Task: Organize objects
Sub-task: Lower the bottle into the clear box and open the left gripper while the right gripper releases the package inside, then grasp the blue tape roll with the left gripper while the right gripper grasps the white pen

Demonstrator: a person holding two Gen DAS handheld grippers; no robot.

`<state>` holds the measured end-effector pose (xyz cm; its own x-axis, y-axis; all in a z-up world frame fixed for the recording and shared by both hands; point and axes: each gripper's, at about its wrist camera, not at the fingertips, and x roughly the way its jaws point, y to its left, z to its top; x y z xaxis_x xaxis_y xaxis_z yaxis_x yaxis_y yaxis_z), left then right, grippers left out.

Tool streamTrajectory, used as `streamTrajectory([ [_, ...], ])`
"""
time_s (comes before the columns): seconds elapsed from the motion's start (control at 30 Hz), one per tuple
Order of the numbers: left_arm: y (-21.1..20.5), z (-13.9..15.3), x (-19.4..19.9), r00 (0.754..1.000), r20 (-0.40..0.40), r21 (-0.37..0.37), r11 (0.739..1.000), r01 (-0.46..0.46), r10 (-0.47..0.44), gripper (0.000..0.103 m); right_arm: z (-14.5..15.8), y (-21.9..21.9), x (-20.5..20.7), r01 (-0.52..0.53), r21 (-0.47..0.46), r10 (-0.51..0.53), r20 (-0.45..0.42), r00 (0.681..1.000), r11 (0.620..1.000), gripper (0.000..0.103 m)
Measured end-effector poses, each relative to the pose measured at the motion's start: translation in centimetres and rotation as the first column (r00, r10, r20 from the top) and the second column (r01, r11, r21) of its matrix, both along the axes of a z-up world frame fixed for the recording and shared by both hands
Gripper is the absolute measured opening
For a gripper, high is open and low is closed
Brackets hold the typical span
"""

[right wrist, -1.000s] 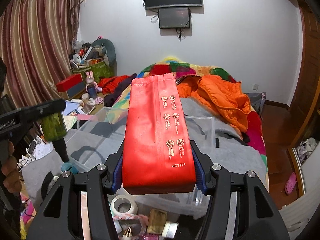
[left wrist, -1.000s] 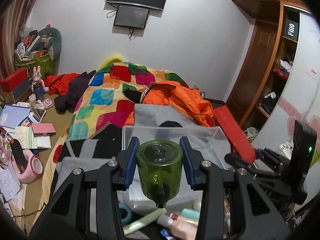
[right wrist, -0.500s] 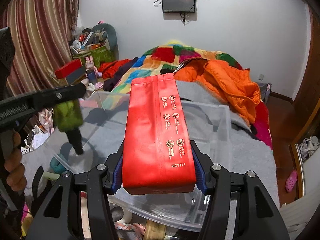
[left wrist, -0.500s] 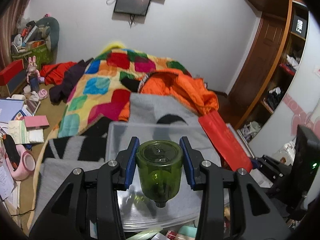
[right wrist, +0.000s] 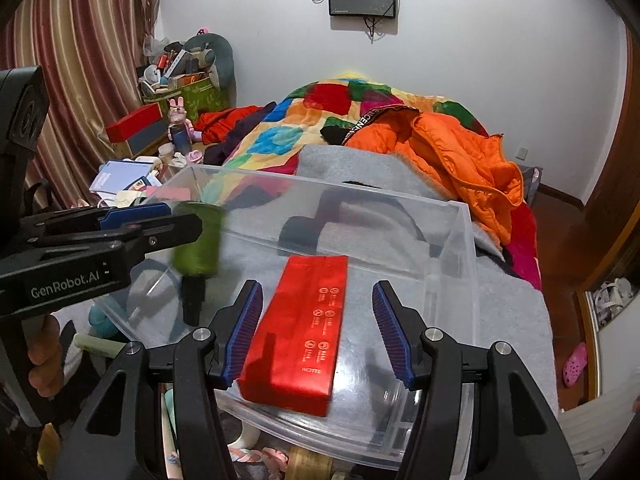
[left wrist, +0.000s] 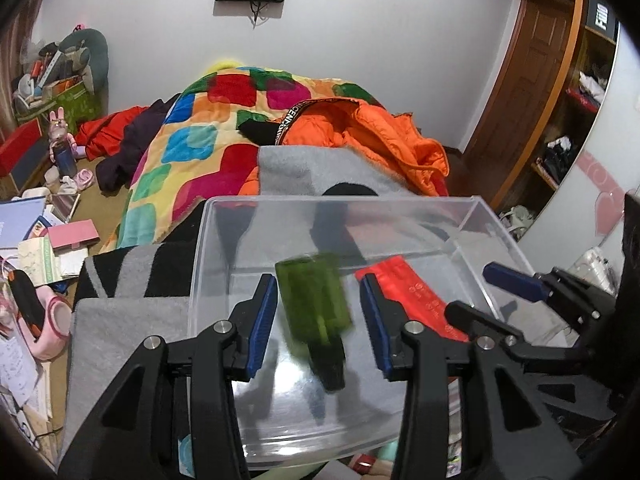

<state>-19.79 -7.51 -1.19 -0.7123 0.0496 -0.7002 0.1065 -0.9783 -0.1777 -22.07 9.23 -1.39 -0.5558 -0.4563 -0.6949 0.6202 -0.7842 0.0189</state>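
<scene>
Bed (left wrist: 224, 148): patchwork quilt, orange jacket (right wrist: 452, 152), grey blanket.
Clear plastic bin (left wrist: 496, 224): on the blanket.
Red packet (right wrist: 300, 332): flat inside the bin, touching neither pad.
Green bottle (left wrist: 316, 300): blurred, cap-down over the bin.
Left tool (left wrist: 318, 324), right tool (right wrist: 318, 332): level above the bin, both released.

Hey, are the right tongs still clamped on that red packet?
No, the right tongs stand open, and the red packet lies loose in the clear plastic bin with gaps on both sides.
</scene>
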Motion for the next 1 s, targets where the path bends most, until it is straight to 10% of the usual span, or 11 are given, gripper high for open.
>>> streamTrajectory([
  [0.53, 0.8, 1.4, 5.0, 0.999, -0.019, -0.117, 0.993, 0.030, -0.033, 0.092, 2.2, 2.2, 3.7, 0.032, -0.018, -0.033, -0.078, 0.996, 0.999, 0.081],
  [1.0, -3.5, 1.2, 10.4, 0.999, -0.018, -0.145, 0.989, -0.034, 0.031, 0.096, 2.1, 5.6, 8.9, 0.071, -0.053, -0.074, -0.049, 0.996, 0.996, 0.083],
])
